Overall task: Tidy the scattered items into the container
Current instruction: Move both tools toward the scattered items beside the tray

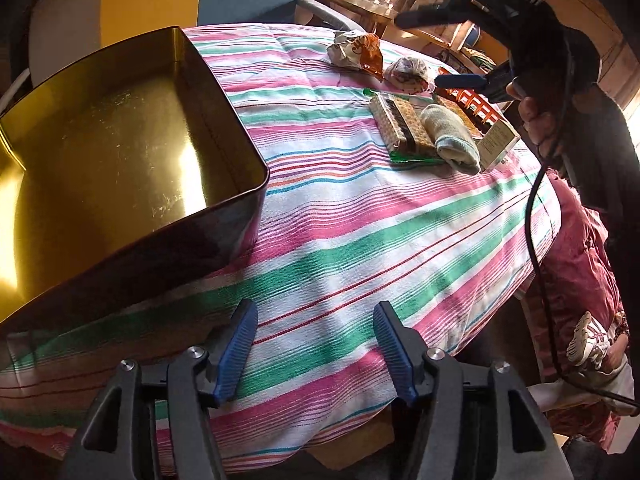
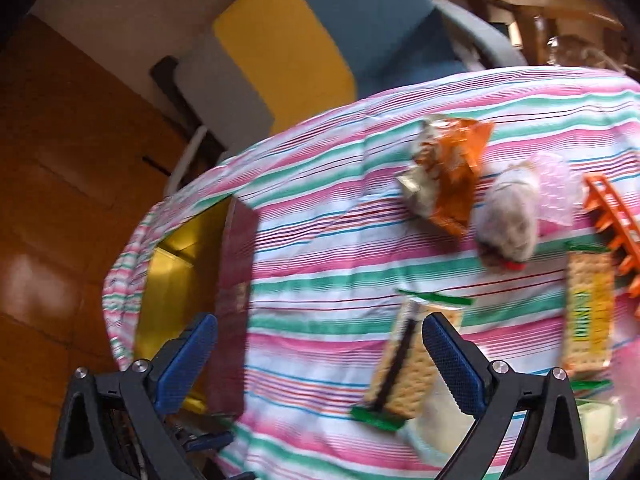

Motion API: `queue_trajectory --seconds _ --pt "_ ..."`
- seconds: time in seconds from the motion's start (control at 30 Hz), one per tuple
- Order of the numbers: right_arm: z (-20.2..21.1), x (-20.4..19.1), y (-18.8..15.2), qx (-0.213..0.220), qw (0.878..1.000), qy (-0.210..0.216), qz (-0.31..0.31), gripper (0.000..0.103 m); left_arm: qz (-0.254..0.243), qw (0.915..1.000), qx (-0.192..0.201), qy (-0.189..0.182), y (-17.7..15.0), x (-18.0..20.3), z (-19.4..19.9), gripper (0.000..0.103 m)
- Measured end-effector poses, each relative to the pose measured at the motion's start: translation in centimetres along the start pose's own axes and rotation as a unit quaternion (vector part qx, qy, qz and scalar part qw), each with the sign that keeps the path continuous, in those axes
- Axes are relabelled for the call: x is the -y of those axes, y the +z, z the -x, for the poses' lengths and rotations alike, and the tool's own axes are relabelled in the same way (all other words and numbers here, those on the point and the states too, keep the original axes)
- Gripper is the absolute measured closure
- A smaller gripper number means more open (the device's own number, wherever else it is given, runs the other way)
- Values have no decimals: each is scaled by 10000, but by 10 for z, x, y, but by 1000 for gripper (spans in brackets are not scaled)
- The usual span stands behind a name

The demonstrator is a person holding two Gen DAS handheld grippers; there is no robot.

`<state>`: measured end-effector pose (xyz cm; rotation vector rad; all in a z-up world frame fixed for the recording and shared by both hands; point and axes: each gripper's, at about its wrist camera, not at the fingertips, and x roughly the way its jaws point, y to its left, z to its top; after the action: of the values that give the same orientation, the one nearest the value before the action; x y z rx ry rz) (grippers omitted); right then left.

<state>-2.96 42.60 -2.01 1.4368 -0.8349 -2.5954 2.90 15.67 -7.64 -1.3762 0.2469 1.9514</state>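
Gold tin (image 1: 120, 152) on table (image 1: 340, 240), left side. Crackers (image 1: 400, 124), sock (image 1: 452, 136), wrappers well apart to right. Left gripper (image 1: 316, 344) and right gripper (image 2: 320, 360): jaws wide, nothing held.

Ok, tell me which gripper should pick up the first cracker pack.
Right. The right gripper hovers open directly above the scattered items, with the cracker pack just beyond its jaws. The left gripper, also open, sits at the near table edge beside the gold tin, far from the pack.
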Motion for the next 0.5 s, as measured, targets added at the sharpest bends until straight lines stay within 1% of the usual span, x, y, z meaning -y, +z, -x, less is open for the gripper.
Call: queue_trajectory --seconds 0.07,0.13,0.2,0.27,0.37,0.5 --pt "-7 18 1 -139 9983 -551 -106 0 -17 10000 2 -8 1 2 -2 35" --pt "-15 34 -1 -368 9971 -629 -202 0 -3 10000 17 -65 2 1 -2 33" --pt "-18 37 -9 -550 9970 -509 -165 0 70 9996 44 -254 2 -1 -2 24" --pt "-16 38 -17 -670 9970 -357 -117 0 140 9991 70 -388 3 -3 -2 20" --pt "-8 35 -32 -761 9971 -82 -28 0 207 9986 94 -476 3 -5 -1 19" --pt "4 28 -61 -836 9963 110 163 0 147 9992 81 -363 3 0 -1 20"
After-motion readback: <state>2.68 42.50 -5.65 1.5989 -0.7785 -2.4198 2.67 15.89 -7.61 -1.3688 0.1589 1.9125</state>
